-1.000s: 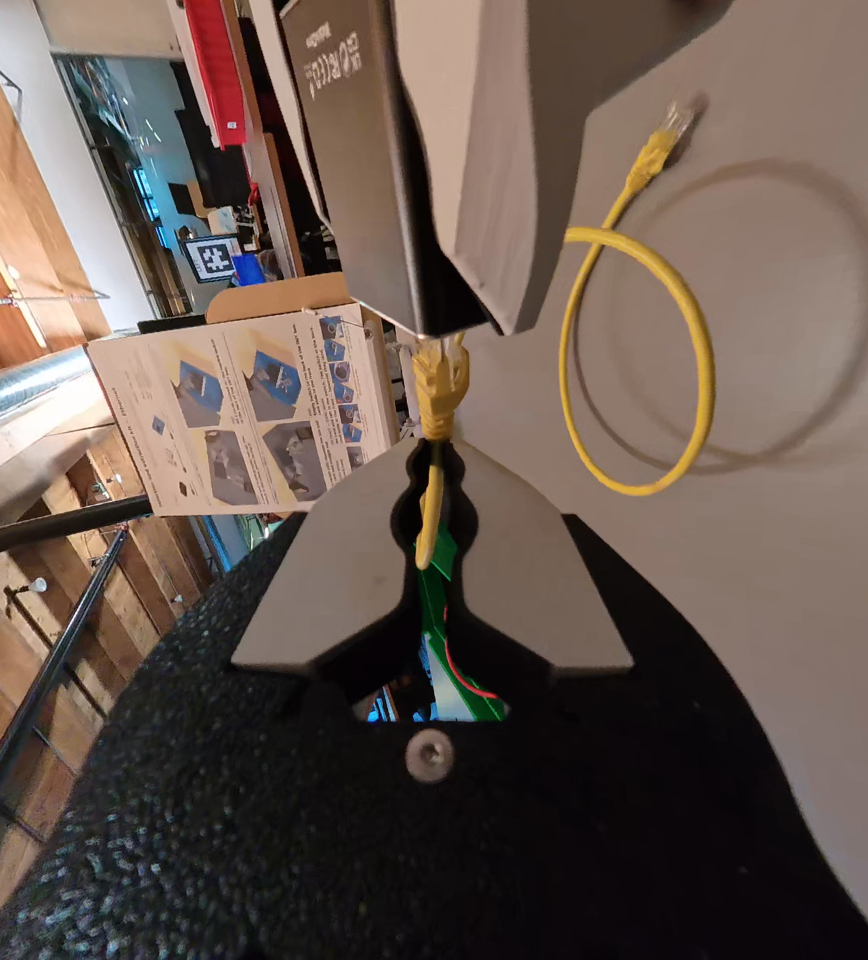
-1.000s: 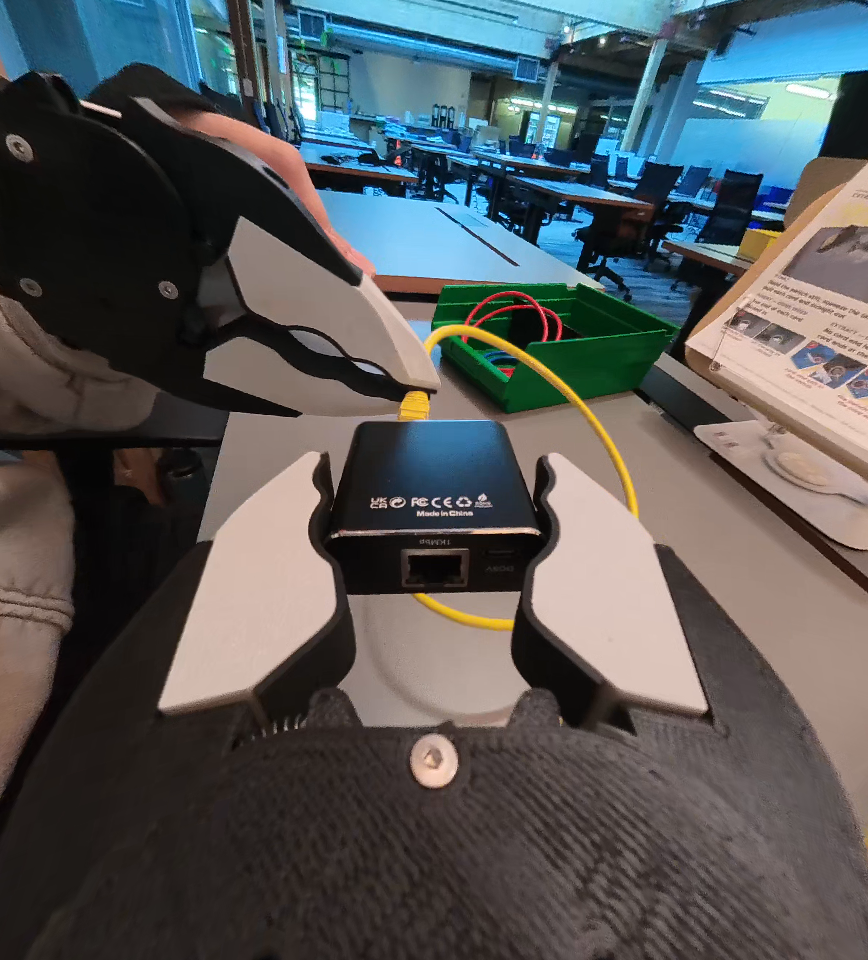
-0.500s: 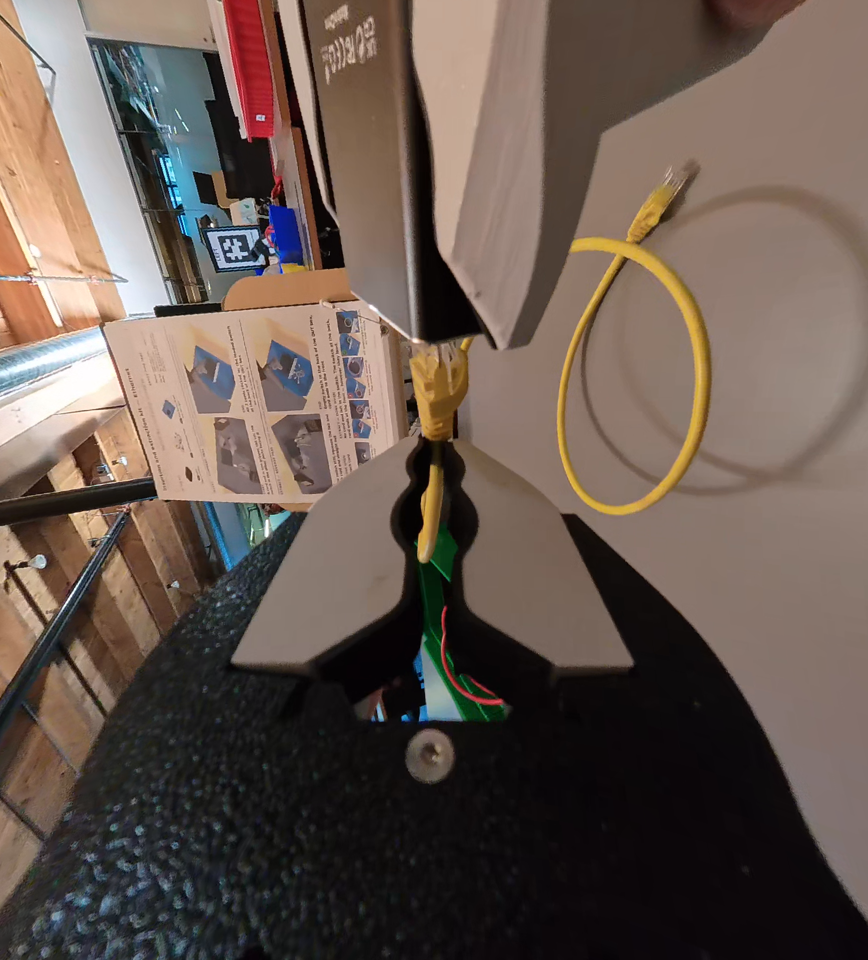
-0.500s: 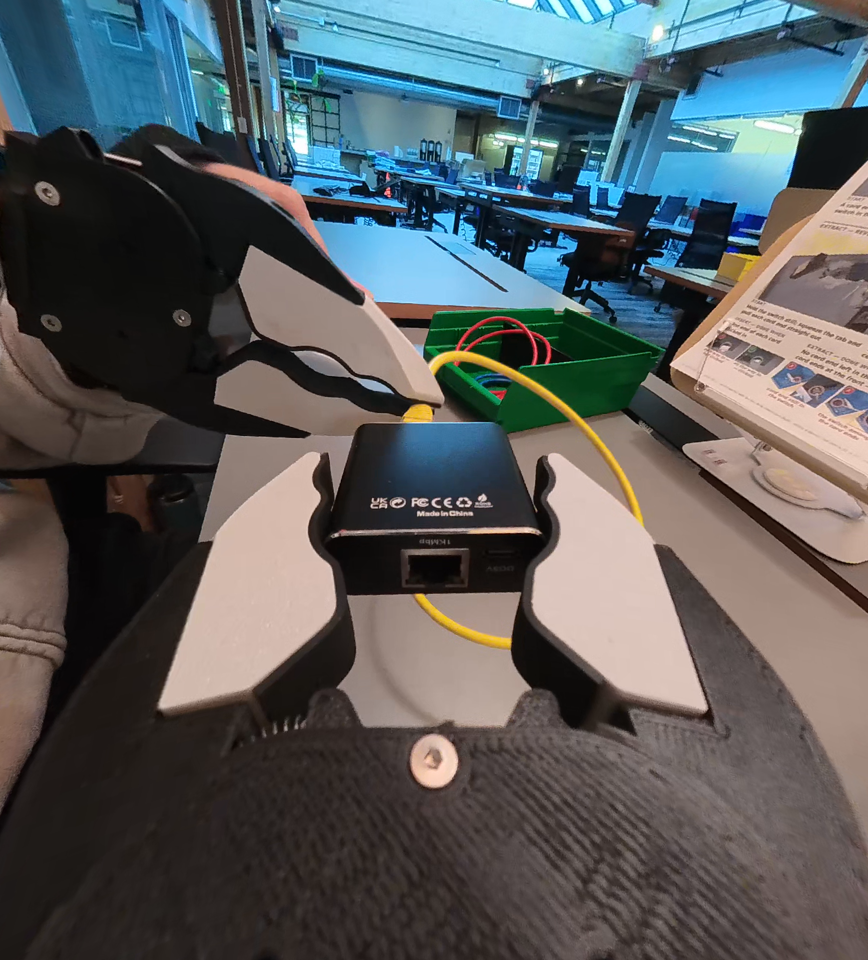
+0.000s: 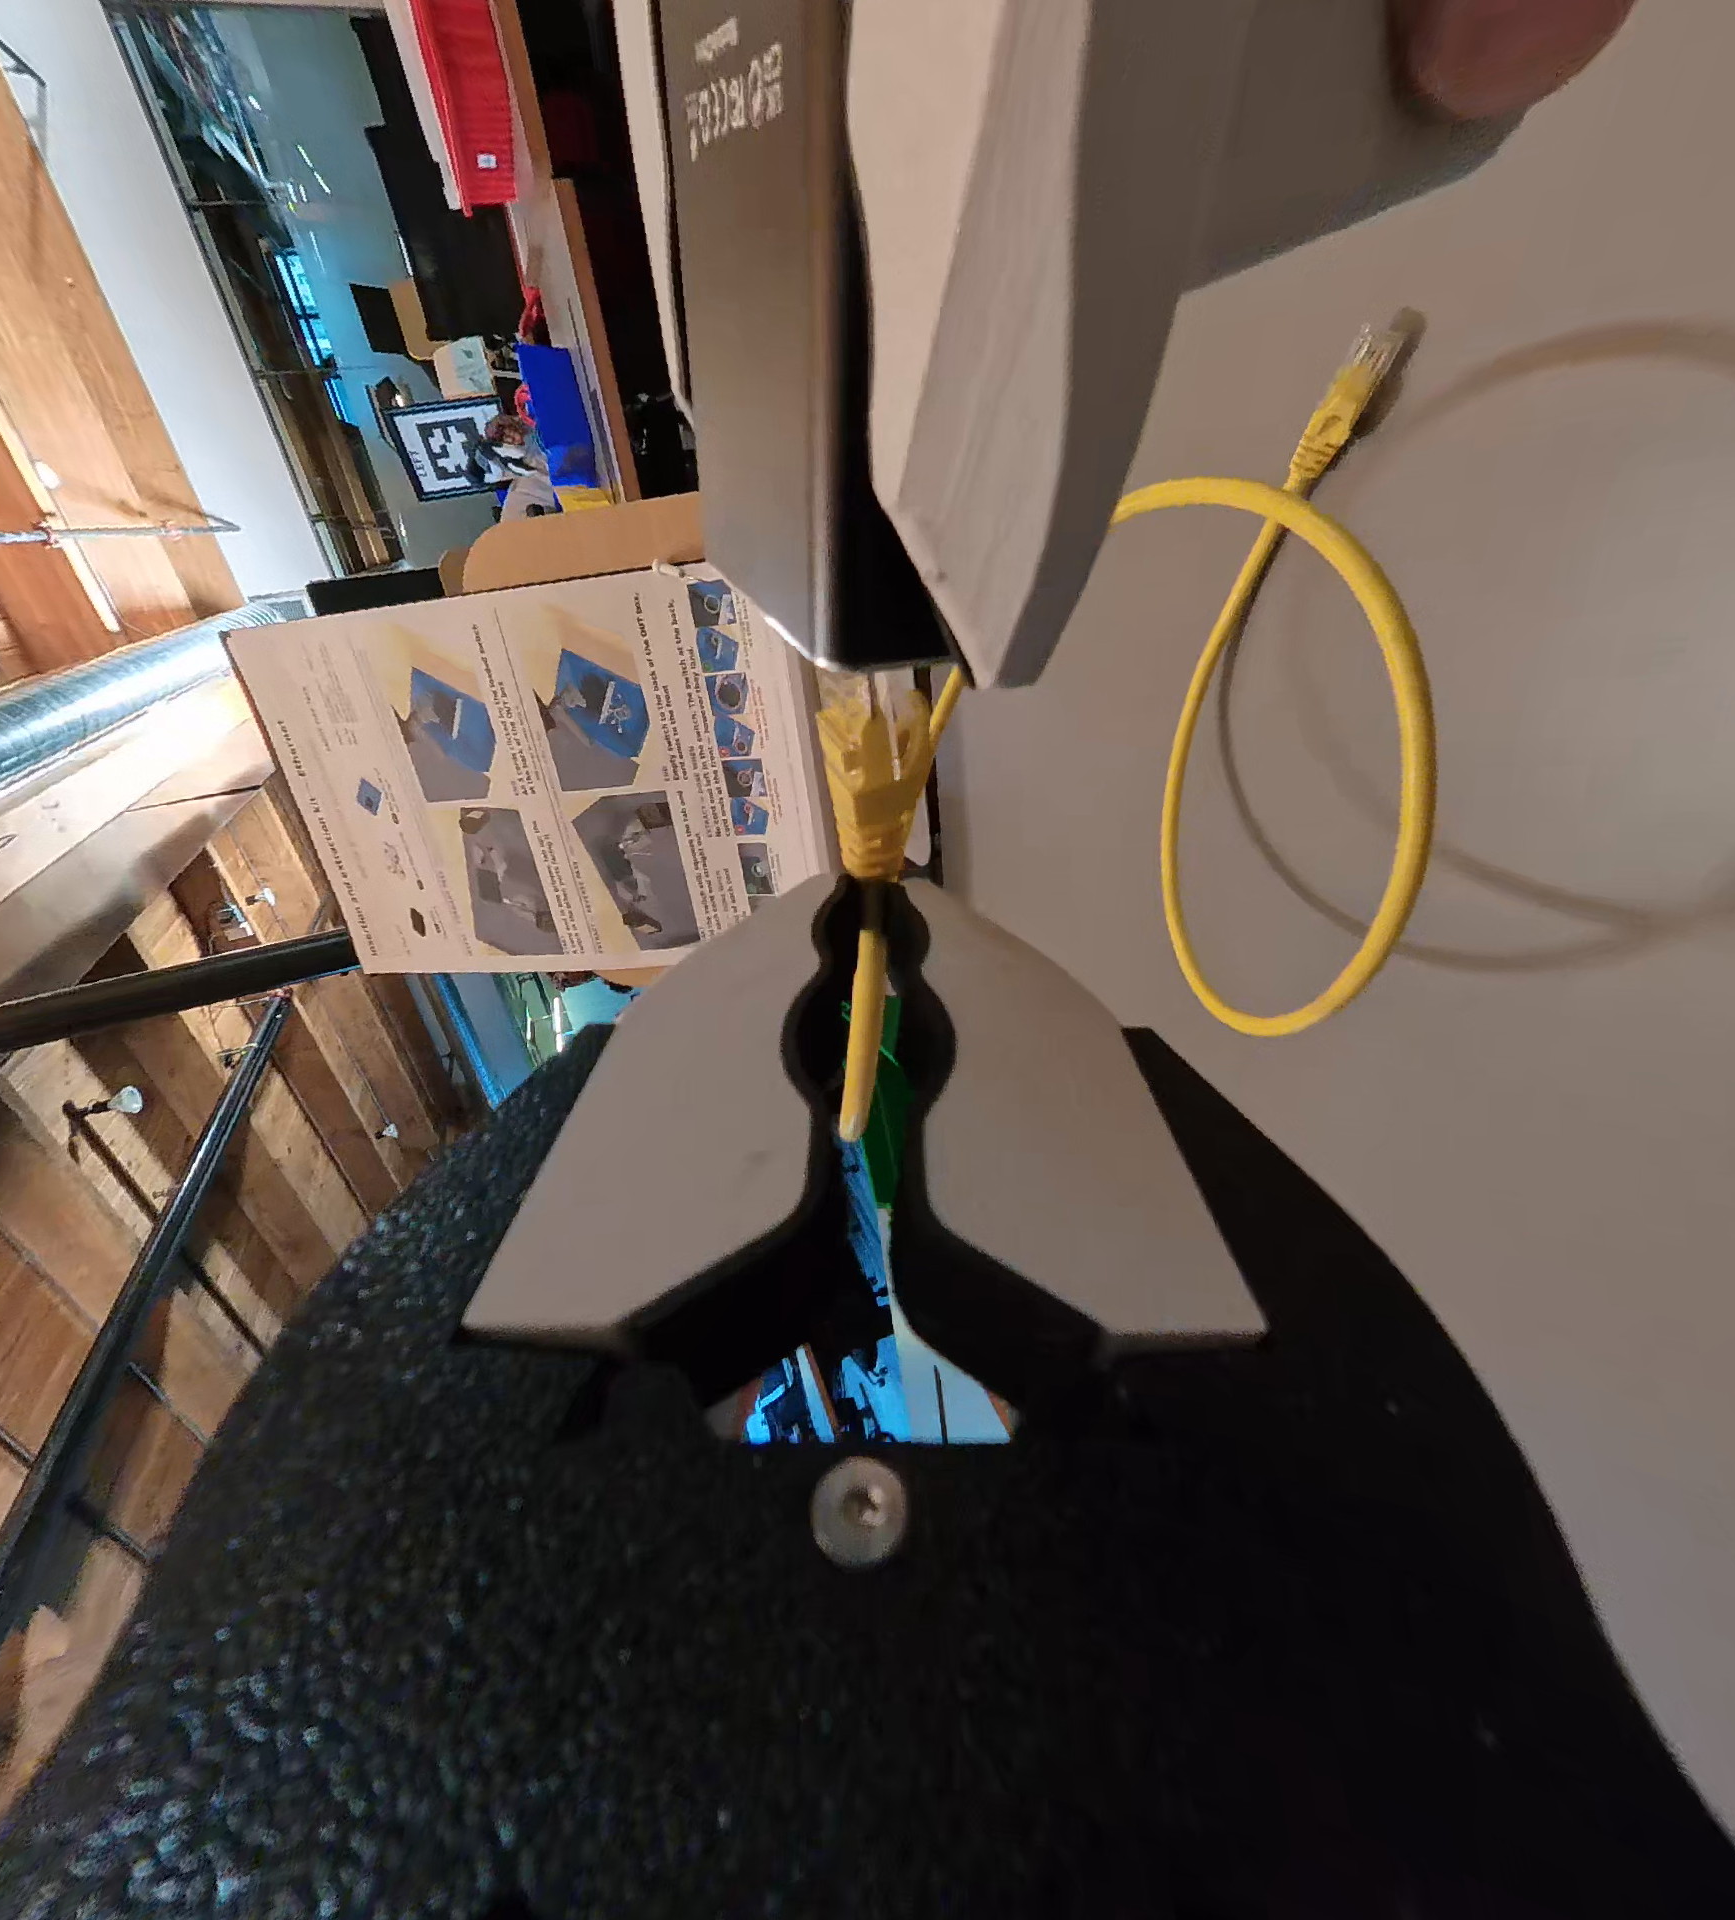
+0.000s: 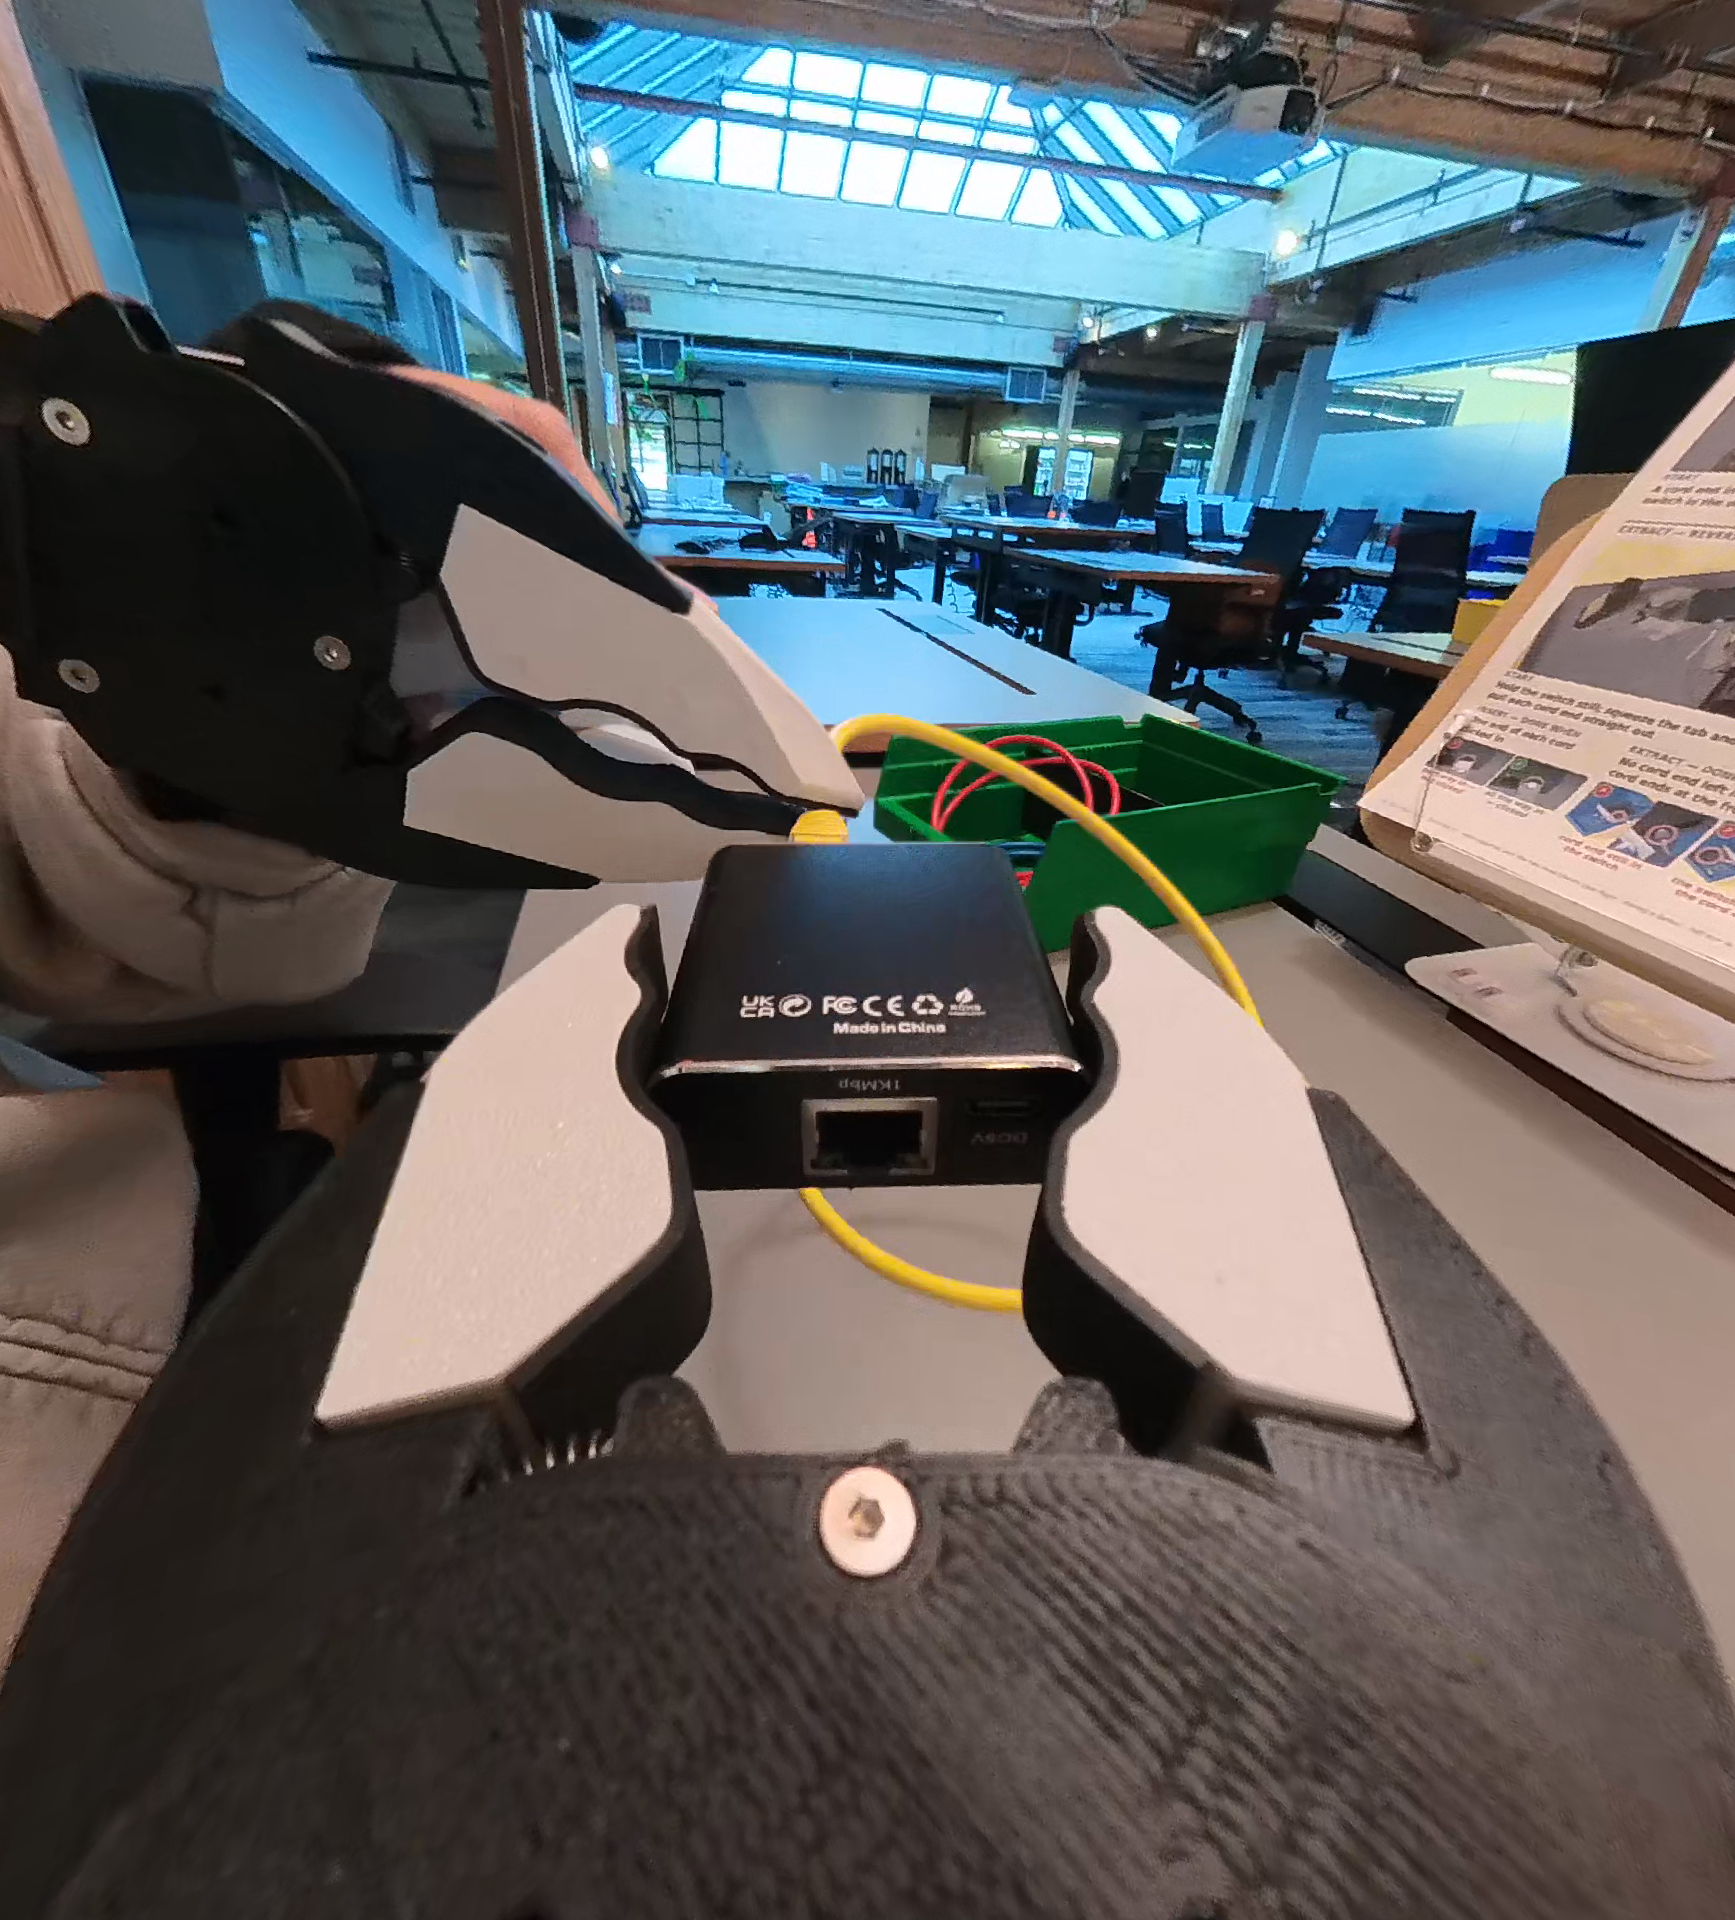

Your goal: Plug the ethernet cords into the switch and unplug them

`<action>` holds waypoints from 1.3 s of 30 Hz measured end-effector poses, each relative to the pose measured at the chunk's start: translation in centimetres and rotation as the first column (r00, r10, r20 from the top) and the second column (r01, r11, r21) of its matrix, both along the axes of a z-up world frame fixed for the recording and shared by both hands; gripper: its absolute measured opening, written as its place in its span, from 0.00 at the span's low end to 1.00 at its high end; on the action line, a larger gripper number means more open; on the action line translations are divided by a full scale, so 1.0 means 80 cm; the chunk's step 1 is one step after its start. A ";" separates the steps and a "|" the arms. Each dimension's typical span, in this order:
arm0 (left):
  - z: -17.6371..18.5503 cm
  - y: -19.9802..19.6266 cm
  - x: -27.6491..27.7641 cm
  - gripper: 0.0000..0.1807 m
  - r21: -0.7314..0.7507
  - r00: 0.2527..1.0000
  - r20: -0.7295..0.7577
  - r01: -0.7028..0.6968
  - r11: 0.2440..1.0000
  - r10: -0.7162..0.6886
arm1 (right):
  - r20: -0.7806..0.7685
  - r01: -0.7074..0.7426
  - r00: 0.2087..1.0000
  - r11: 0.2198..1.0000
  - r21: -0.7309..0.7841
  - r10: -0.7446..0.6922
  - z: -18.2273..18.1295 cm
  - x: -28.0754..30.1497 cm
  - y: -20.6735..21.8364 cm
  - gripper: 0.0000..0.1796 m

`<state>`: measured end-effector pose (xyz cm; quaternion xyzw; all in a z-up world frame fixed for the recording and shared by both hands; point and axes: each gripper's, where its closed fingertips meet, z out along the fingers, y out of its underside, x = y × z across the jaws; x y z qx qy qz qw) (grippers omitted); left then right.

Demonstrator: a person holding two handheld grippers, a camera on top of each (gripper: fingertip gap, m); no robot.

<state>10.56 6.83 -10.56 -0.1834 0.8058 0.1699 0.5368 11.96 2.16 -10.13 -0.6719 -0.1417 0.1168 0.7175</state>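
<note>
- The left gripper (image 5: 868, 894) is pinched closed on one yellow ethernet cord (image 5: 1299, 748), just behind its plug (image 5: 873, 769), which meets the far end of the switch (image 6: 858, 966).
- The right gripper (image 6: 863, 1039) clamps that single black switch by its sides, above the grey table (image 6: 1528, 1299).
- One empty port (image 6: 871, 1136) faces near.
- The cord makes one loop; its second plug (image 5: 1362, 364) lies loose on the table.
- One green bin (image 6: 1185, 821) holding red wire stands farther off; one instruction sheet (image 6: 1663, 717) stands at the right.

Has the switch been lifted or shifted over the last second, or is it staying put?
Yes. In the right wrist view the green bin has dropped lower behind the switch, so the right claw has raised or tilted it.
</note>
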 end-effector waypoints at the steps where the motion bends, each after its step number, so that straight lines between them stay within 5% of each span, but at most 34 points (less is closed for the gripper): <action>1: 0.000 0.001 0.000 0.02 0.007 1.000 -0.006 -0.004 1.000 0.005 | 0.012 0.002 1.000 1.000 -0.003 -0.002 -0.001 -0.001 0.000 0.42; 13: -0.016 0.012 0.002 0.02 0.103 0.997 -0.059 -0.051 0.993 0.057 | 0.128 0.081 0.990 0.990 -0.120 -0.065 -0.017 -0.002 0.008 0.42; 31: -0.022 -0.004 0.003 0.02 -0.217 0.996 -0.053 0.056 0.975 -0.069 | 0.029 -0.007 1.000 1.000 -0.007 0.007 -0.009 -0.004 0.007 0.42; 35: -0.019 -0.017 -0.002 0.04 -0.459 0.982 -0.030 0.152 0.875 -0.186 | 0.031 -0.040 0.999 0.999 0.032 0.039 -0.005 -0.004 -0.001 0.42; 39: -0.020 -0.040 -0.019 0.14 -0.752 0.938 -0.082 0.163 0.639 -0.337 | 0.077 -0.069 0.995 0.995 0.068 0.064 -0.001 -0.007 -0.011 0.42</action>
